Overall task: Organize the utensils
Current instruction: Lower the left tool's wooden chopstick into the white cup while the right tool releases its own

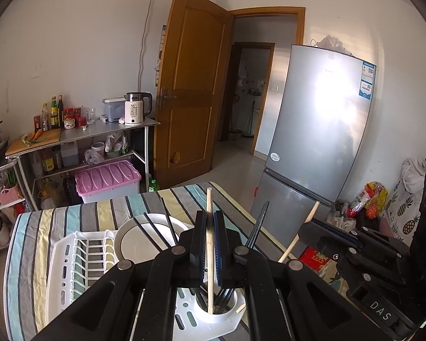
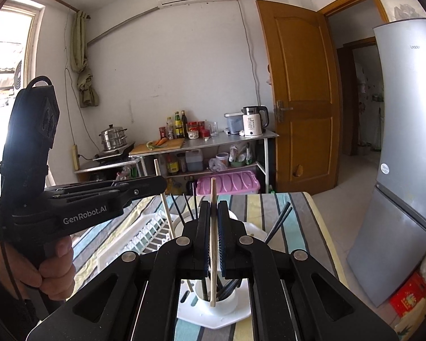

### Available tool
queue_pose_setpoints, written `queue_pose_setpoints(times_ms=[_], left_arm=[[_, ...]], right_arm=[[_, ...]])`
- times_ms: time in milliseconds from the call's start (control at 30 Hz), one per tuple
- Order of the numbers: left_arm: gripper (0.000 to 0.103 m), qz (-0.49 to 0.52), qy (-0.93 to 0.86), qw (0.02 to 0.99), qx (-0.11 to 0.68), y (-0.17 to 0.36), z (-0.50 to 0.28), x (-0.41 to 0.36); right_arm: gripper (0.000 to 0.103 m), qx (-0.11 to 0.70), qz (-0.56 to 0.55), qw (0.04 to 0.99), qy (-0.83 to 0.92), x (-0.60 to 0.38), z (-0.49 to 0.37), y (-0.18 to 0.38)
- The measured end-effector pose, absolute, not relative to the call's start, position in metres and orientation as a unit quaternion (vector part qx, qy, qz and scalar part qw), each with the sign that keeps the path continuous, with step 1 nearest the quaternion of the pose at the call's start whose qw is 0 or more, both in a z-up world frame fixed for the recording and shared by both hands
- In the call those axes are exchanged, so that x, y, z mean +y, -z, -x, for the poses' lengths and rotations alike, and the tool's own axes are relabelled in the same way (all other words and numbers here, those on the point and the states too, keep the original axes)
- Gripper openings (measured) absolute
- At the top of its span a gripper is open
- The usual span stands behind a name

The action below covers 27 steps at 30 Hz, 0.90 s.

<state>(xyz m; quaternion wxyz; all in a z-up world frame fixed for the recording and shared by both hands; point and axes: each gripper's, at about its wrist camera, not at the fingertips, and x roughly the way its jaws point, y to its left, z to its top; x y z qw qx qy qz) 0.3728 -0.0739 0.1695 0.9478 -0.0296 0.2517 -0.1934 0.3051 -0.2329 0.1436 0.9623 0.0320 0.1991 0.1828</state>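
Both clamped — left hand-held gripper and right hand-held gripper each mid-shaft on a thin pale wooden chopstick — light, stiff, likely slippery.

Space above the white utensil cup is crowded by upright dark chopsticks. The dish rack and plate obstruct the left; striped tablecloth rightward is left clear.
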Motion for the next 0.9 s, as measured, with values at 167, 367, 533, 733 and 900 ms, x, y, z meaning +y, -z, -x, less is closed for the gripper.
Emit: queue_pose_setpoints(times_ms=[167,367,533,733,900], left_arm=[[0.005,0.04,0.197,0.944,0.261,-0.155,-0.391,-0.077],[0.005,0.046,0.198,0.936,0.286,-0.126,-0.406,-0.077],[0.005,0.046,0.192,0.934,0.298,-0.107,-0.411,-0.076],[0.005,0.038,0.183,0.937,0.296,-0.103,-0.413,-0.077],[0.005,0.032,0.172,0.938,0.301,-0.101,-0.42,-0.079]], right_arm=[[0.005,0.204,-0.037,0.961,-0.182,-0.232,-0.321,-0.136],[0.005,0.228,-0.041,0.956,-0.178,-0.232,-0.333,-0.114],[0.005,0.246,-0.042,0.953,-0.174,-0.233,-0.338,-0.097],[0.005,0.264,-0.044,0.949,-0.164,-0.234,-0.345,-0.085],[0.005,0.271,-0.048,0.949,-0.154,-0.237,-0.347,-0.08]])
